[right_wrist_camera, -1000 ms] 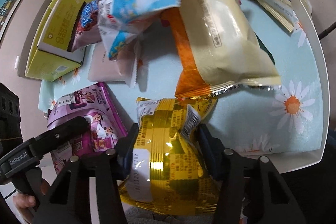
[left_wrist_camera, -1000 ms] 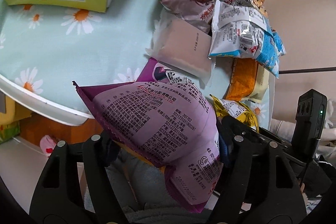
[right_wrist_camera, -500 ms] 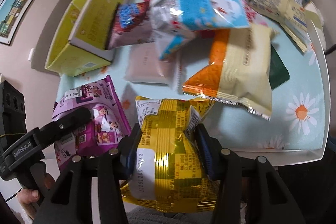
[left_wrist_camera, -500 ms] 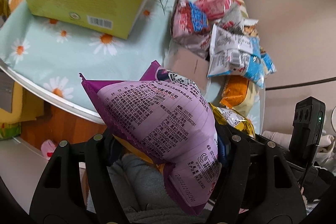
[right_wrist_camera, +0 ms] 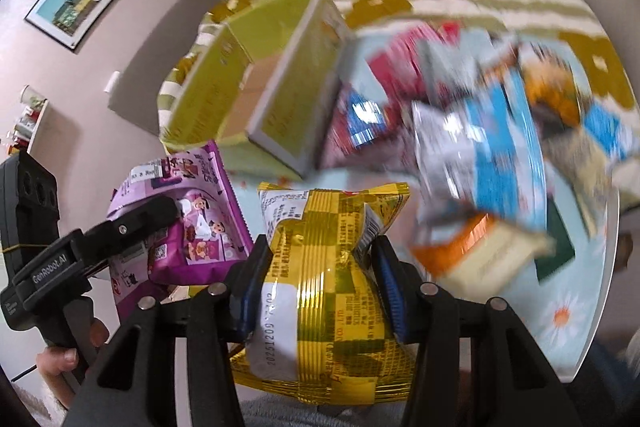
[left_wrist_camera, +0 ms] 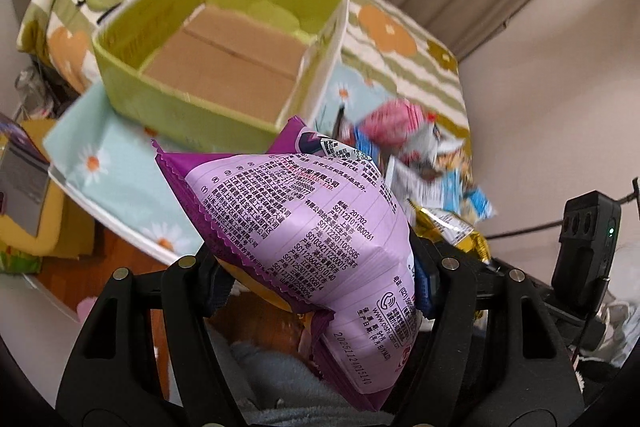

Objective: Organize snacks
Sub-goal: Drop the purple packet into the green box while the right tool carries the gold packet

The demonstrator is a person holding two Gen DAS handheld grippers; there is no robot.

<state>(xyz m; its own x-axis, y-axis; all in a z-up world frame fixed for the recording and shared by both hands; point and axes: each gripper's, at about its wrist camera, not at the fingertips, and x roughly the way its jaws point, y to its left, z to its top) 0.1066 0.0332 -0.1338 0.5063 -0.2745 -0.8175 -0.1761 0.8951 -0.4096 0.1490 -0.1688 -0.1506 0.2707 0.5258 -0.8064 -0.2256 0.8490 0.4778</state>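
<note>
From the left wrist, the left hand-held gripper (left_wrist_camera: 320,279) has risen and tilted since a second ago: then it looked down at the daisy-print tabletop (left_wrist_camera: 120,163) and saw only the outer wall of the green cardboard box (left_wrist_camera: 224,59), whereas the box's open top and brown floor now lie straight ahead, with nothing visible inside. Its fingers are clamped on the purple snack packet (left_wrist_camera: 304,227), which hangs in the air short of the box's near wall. That reads as the carry to the box being under way, the drop not yet made. The snack pile (left_wrist_camera: 416,155) sits to the right on the tabletop, now smaller and blurred. From the right wrist, the right hand-held gripper (right_wrist_camera: 320,275) is closed on the gold snack packet (right_wrist_camera: 320,279), also lifted clear of the tabletop near its front edge. A second ago this view looked closely over the orange-and-cream packet (right_wrist_camera: 480,251); now the pile is farther off and smeared by motion, and the box (right_wrist_camera: 260,95) has come into fuller view at upper left. The left hand-held gripper (right_wrist_camera: 120,235) with the purple packet (right_wrist_camera: 188,219) shows just beside the box's near corner, so both packets look headed the same way.
</note>
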